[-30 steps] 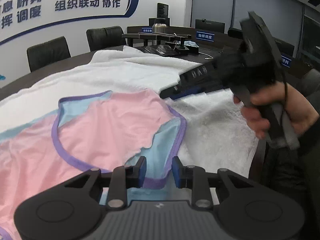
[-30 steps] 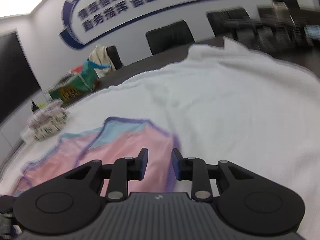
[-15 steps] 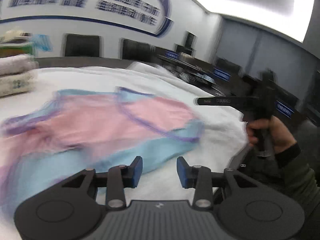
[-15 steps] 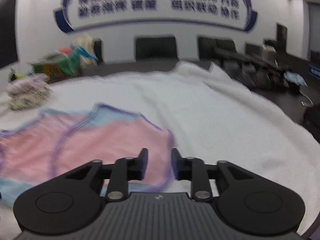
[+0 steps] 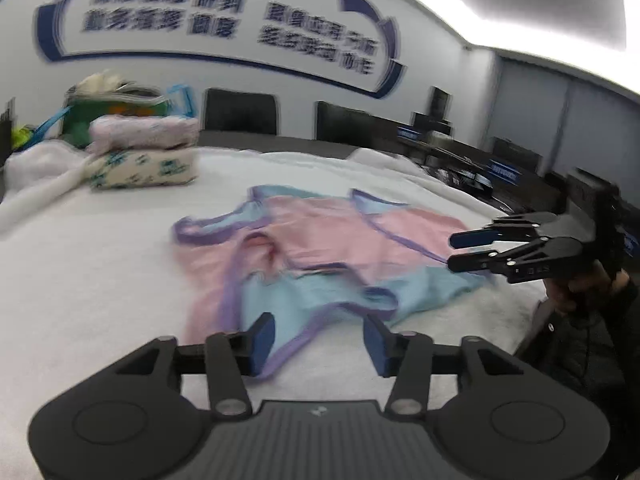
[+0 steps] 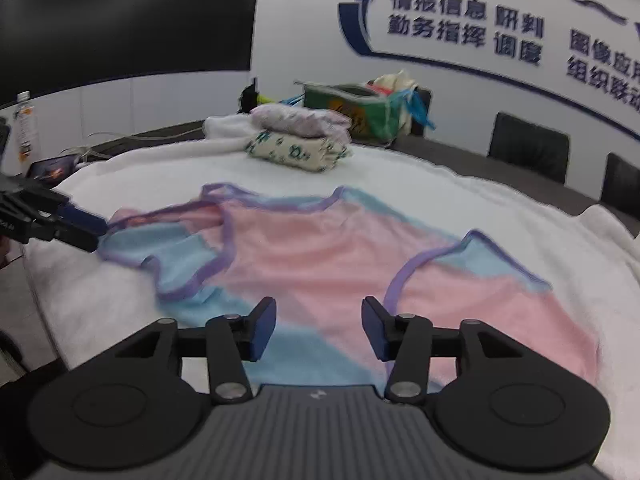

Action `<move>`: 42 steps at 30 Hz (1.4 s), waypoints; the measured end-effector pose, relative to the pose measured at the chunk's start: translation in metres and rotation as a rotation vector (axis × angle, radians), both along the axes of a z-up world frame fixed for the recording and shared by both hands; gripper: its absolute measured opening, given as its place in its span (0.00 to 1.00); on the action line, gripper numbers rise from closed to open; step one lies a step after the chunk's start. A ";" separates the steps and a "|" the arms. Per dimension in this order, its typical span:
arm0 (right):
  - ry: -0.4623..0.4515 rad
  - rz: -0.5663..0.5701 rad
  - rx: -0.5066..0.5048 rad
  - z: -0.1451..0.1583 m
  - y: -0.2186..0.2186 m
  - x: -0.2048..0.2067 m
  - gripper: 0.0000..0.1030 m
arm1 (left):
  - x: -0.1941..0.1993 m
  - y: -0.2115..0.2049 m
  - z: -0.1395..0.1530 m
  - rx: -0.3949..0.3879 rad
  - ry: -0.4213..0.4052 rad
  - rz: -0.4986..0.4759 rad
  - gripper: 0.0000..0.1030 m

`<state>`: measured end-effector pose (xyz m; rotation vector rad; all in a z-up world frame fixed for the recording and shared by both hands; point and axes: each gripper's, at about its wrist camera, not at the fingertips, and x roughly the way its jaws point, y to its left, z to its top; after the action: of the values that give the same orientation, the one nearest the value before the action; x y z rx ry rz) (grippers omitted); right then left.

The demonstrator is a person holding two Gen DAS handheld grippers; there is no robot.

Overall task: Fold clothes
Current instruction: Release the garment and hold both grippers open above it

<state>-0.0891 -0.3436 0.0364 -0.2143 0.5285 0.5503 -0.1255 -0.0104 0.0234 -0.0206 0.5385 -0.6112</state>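
A pink and light-blue garment with purple trim [image 5: 320,256] [image 6: 320,252] lies spread, partly rumpled, on a white towel-covered table [image 5: 100,248] [image 6: 460,192]. My left gripper [image 5: 320,336] hovers over the garment's near blue edge, its jaws opening with nothing pressed between the pads. My right gripper [image 6: 319,326] hangs over the garment's lower middle, jaws opening too, nothing gripped. In the left wrist view the right gripper [image 5: 466,250] shows at the garment's right edge, held by a hand. In the right wrist view the left gripper [image 6: 86,230] shows at the garment's left corner.
A stack of folded clothes [image 5: 144,156] [image 6: 300,140] sits at the towel's far side, with a green bag [image 6: 352,108] behind it. Black chairs [image 5: 240,112] line the far table edge. A bottle [image 6: 24,120] stands far left. The towel's edge drops off near the person's sleeve [image 5: 592,344].
Both grippers have pulled back and swung sideways from the garment's corner, and both jaws have widened. The garment now lies free on the towel, seen from farther off.
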 end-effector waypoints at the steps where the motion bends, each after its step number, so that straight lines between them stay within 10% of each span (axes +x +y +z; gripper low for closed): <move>1: 0.014 0.001 -0.006 -0.002 -0.002 -0.003 0.52 | 0.003 -0.005 -0.001 0.019 0.000 -0.009 0.47; 8: 0.035 0.015 -0.063 -0.017 -0.012 -0.017 0.55 | 0.023 -0.018 -0.009 0.168 -0.042 -0.049 0.44; 9: 0.051 0.006 -0.051 -0.018 -0.017 -0.015 0.55 | 0.026 -0.018 -0.010 0.210 -0.054 -0.058 0.38; 10: 0.066 -0.002 -0.040 -0.021 -0.021 -0.013 0.55 | 0.027 -0.018 -0.012 0.248 -0.057 -0.060 0.09; 16: 0.119 0.000 0.004 -0.029 -0.033 -0.007 0.20 | 0.027 0.006 -0.017 0.384 -0.091 -0.076 0.00; 22: 0.109 0.001 -0.068 -0.018 -0.022 -0.010 0.22 | 0.005 0.053 -0.003 0.196 -0.061 -0.008 0.08; 26: 0.028 0.071 -0.022 0.007 -0.003 -0.017 0.24 | -0.019 0.083 0.009 0.034 -0.098 0.083 0.35; 42: 0.188 0.427 0.065 -0.011 0.098 0.032 0.22 | -0.008 0.115 0.003 -0.076 0.038 0.298 0.35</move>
<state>-0.0574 -0.2457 0.0251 -0.2154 0.6508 1.0094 -0.1339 0.1046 0.0266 -0.1810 0.5366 -0.3405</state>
